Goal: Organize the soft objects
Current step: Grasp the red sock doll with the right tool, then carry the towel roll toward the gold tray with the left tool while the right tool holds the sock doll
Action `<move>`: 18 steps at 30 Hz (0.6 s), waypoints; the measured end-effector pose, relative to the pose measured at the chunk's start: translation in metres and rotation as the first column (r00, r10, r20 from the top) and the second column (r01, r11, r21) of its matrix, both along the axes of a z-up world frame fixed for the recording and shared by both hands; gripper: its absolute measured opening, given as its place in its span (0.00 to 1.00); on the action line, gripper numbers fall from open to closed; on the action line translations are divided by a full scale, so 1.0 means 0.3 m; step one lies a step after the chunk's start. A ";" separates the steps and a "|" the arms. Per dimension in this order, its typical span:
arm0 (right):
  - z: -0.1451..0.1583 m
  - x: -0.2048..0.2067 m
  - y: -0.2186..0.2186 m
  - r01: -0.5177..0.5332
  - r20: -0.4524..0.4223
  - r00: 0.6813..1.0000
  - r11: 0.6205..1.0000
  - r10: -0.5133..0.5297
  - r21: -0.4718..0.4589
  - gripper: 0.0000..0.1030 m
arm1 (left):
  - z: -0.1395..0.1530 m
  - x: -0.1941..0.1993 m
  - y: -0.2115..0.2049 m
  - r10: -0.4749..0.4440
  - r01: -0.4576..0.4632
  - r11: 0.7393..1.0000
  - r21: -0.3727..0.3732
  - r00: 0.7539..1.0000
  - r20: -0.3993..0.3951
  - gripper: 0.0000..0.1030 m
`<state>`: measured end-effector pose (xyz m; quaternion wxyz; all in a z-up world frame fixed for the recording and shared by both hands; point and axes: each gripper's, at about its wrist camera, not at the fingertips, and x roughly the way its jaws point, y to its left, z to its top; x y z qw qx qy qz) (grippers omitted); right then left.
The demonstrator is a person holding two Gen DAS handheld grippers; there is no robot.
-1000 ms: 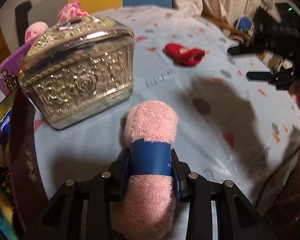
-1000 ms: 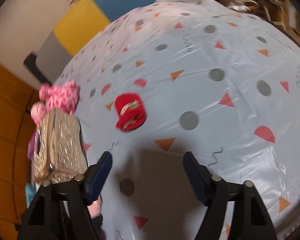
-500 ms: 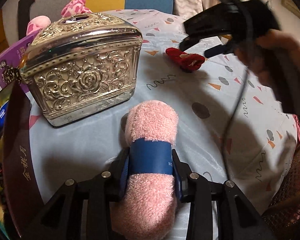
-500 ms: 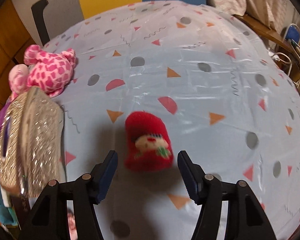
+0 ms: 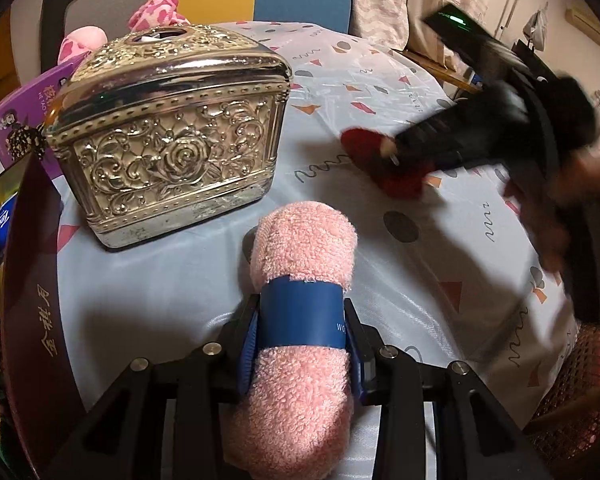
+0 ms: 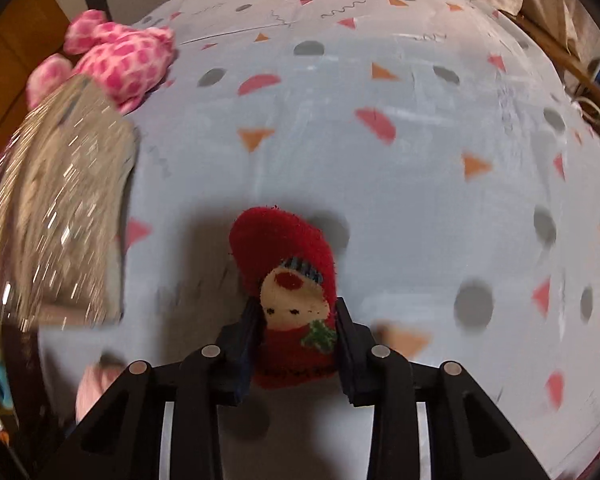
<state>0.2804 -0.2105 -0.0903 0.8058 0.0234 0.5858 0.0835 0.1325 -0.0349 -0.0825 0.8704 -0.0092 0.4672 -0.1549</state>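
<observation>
A rolled pink towel (image 5: 304, 248) with a blue paper band lies on the patterned tablecloth, and my left gripper (image 5: 302, 320) is shut on it at the band. A small red sock (image 6: 284, 240) with a snowman face lies further right on the cloth. My right gripper (image 6: 297, 320) points steeply down over it, its jaws closing, and both pads touch the sock's sides. From the left wrist the right gripper (image 5: 420, 152) shows blurred over the red sock (image 5: 364, 144), with a person's hand (image 5: 572, 184) behind it.
An ornate silver box (image 5: 172, 128) stands left of the towel, also blurred in the right wrist view (image 6: 56, 208). A pink spotted plush toy (image 6: 120, 56) lies behind it. A purple packet (image 5: 16, 116) and a dark red box (image 5: 36, 300) line the table's left edge. A woven chair (image 5: 592, 372) is at right.
My right gripper came down over the red sock and narrowed its jaws around it. The left gripper kept its hold on the pink towel and barely moved.
</observation>
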 end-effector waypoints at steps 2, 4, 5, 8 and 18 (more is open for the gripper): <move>0.000 -0.044 -0.011 0.005 -0.009 1.000 1.000 -0.005 0.015 0.33 | 0.000 -0.002 0.002 0.001 -0.001 1.000 0.000 1.000 0.001 0.37; -0.001 -0.082 -0.012 0.006 0.000 1.000 1.000 -0.006 0.013 0.34 | -0.002 -0.002 0.005 0.001 -0.001 1.000 0.000 1.000 0.001 0.37; -0.004 -0.093 -0.006 -0.007 0.011 1.000 1.000 0.007 0.001 0.36 | -0.002 -0.004 0.007 0.002 -0.002 1.000 0.001 1.000 0.001 0.35; -0.010 -0.106 0.017 -0.036 0.032 0.999 0.998 0.037 -0.046 0.38 | 0.001 0.000 -0.003 -0.002 0.002 1.000 0.014 1.000 0.000 0.35; -0.015 -0.139 0.067 -0.097 0.095 0.989 0.988 0.109 -0.121 0.38 | 0.017 0.003 -0.034 0.004 -0.005 0.998 0.064 1.000 0.008 0.33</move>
